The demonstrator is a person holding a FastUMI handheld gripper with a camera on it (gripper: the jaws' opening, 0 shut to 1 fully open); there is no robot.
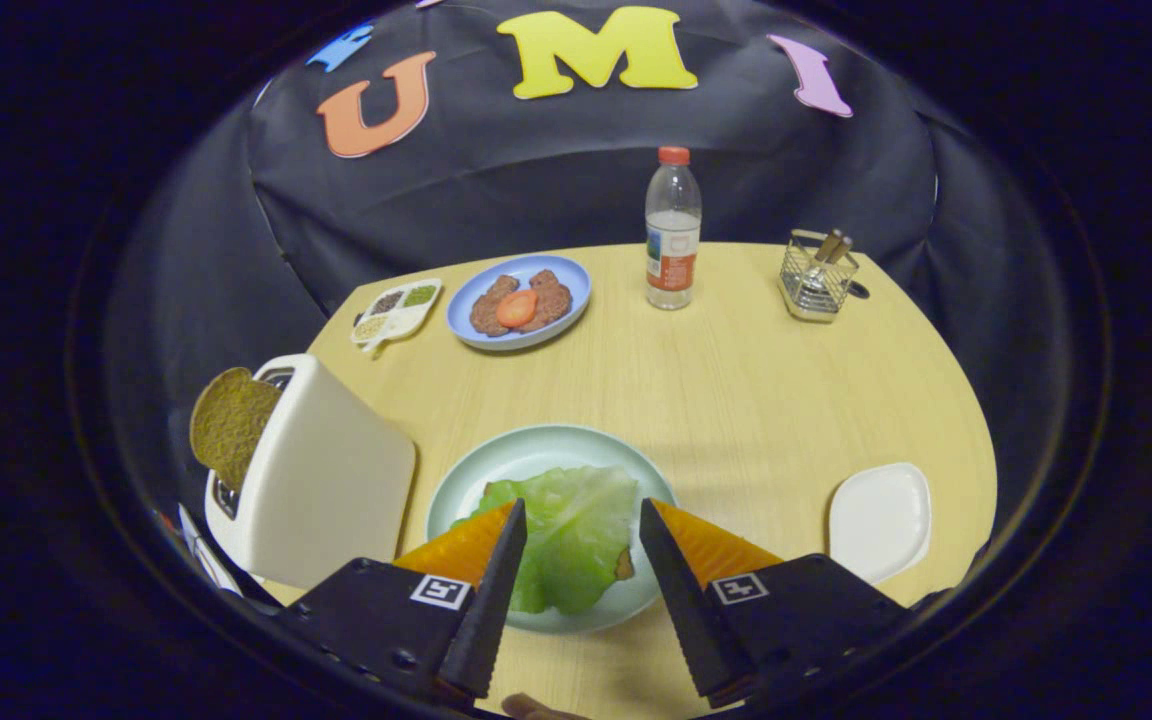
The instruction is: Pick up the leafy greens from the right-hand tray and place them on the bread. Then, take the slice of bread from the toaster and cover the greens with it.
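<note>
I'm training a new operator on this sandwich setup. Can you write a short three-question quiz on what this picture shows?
1. True or false: the greens already lie on the pale green plate.
2. Where is the slice of bread that goes on top? A) in the toaster B) on the blue plate C) on the white tray
3. Fill in: the gripper is ____, with the greens between its fingers.

Key: 1 true; 2 A; 3 open

Even overhead light, bright table (736, 400), soft faint shadows, sharp centre, far wall dim, fisheye bending at edges
</note>
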